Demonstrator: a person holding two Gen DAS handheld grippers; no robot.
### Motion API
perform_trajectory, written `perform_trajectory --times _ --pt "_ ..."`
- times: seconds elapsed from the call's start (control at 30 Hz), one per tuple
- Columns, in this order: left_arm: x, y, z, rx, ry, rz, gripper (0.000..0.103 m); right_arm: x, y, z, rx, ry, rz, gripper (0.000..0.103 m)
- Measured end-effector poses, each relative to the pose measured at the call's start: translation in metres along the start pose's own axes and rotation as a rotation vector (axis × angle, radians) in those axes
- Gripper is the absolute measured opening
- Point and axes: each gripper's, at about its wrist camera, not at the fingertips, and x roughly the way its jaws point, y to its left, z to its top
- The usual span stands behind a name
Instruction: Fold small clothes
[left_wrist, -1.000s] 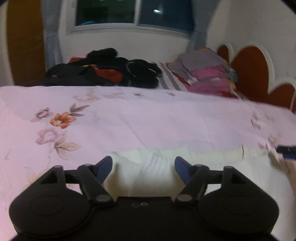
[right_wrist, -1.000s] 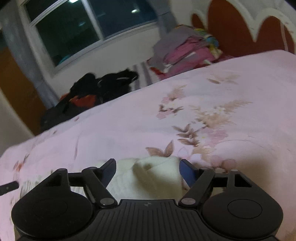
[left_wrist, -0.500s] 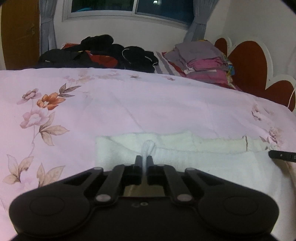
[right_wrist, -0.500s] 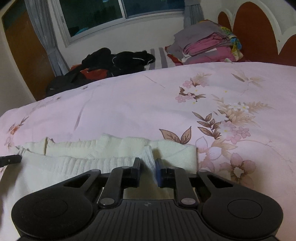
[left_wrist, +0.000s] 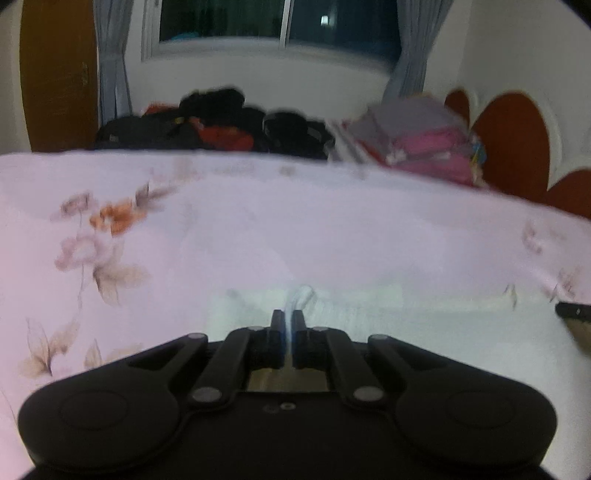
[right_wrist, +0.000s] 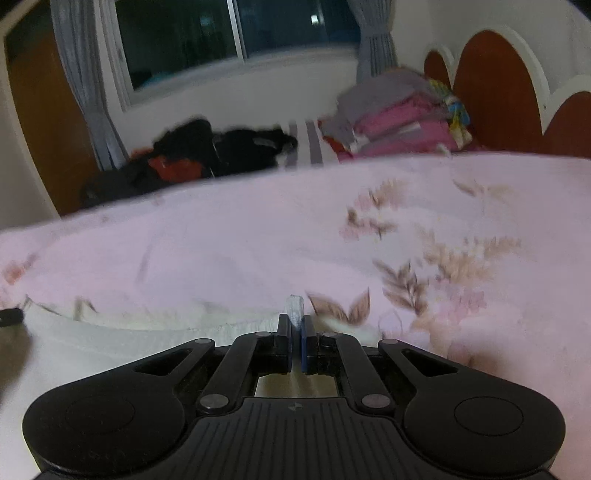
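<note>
A cream knitted garment (left_wrist: 354, 314) lies flat on the pink flowered bedspread (left_wrist: 295, 229), close in front of both cameras. My left gripper (left_wrist: 287, 317) is shut on a pinch of its knit near the left end, a small tuft sticking up between the pads. In the right wrist view the same garment (right_wrist: 110, 332) stretches away to the left, and my right gripper (right_wrist: 296, 321) is shut on a fold of it near the right end. The tip of the other gripper shows at the edge of each view. Both views are blurred.
At the far side of the bed sit a heap of dark clothes (left_wrist: 221, 125) and a stack of folded pink and grey clothes (left_wrist: 424, 144). A red and white headboard (left_wrist: 517, 147) rises at the right. A window (right_wrist: 221, 33) with grey curtains is behind.
Both grippers went from wide open over the garment to shut on pinches of its knit. The bedspread's far edge now looks nearer and the views are blurred.
</note>
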Motion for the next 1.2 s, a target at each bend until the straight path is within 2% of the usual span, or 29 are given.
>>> perform_trajectory --times 0.07,0.1,0.13,0.2,0.23,0.4,0.5,0.67,0.7,0.73,0.9,1.0,1.2 --pt "-0.003 -0.002 -0.002 0.027 -0.004 0.012 0.011 0.000 0.000 -0.002 -0.010 -0.006 -0.009 0.004" --pt "-0.006 -0.002 -0.002 0.033 -0.003 0.015 0.020 -0.001 0.001 -0.001 -0.016 -0.003 -0.018 0.007" --pt "-0.008 -0.002 -0.002 0.039 -0.002 0.024 0.027 -0.003 0.002 0.001 -0.017 -0.006 -0.026 0.026" --pt "-0.015 0.000 0.000 0.041 -0.009 0.038 0.035 -0.012 0.001 0.001 -0.013 -0.045 -0.039 0.056" --pt "-0.017 0.001 0.001 0.038 -0.011 0.042 0.044 -0.017 0.001 0.002 -0.010 -0.056 -0.036 0.056" --pt "-0.048 0.002 0.001 0.028 -0.060 0.043 0.057 -0.043 0.009 0.001 -0.002 -0.088 0.013 0.056" --pt "-0.066 -0.005 -0.002 0.053 -0.079 0.024 0.058 -0.056 0.025 -0.002 -0.027 -0.099 0.043 0.056" --pt "-0.074 -0.026 -0.008 0.060 -0.039 -0.043 0.058 -0.063 0.058 -0.014 -0.060 -0.083 0.105 0.056" --pt "-0.074 -0.033 -0.011 0.068 -0.027 -0.051 0.058 -0.063 0.066 -0.018 -0.068 -0.076 0.111 0.049" --pt "-0.074 -0.038 -0.015 0.078 -0.019 -0.055 0.058 -0.062 0.072 -0.021 -0.076 -0.063 0.124 0.039" --pt "-0.063 -0.054 -0.036 0.115 0.041 -0.029 0.058 -0.057 0.101 -0.045 -0.098 -0.007 0.163 0.036" --pt "-0.052 -0.049 -0.046 0.115 0.088 -0.002 0.057 -0.054 0.107 -0.058 -0.133 0.010 0.143 0.037" --pt "-0.056 -0.040 -0.051 0.118 0.080 -0.010 0.059 -0.054 0.083 -0.074 -0.152 0.016 0.010 0.037"
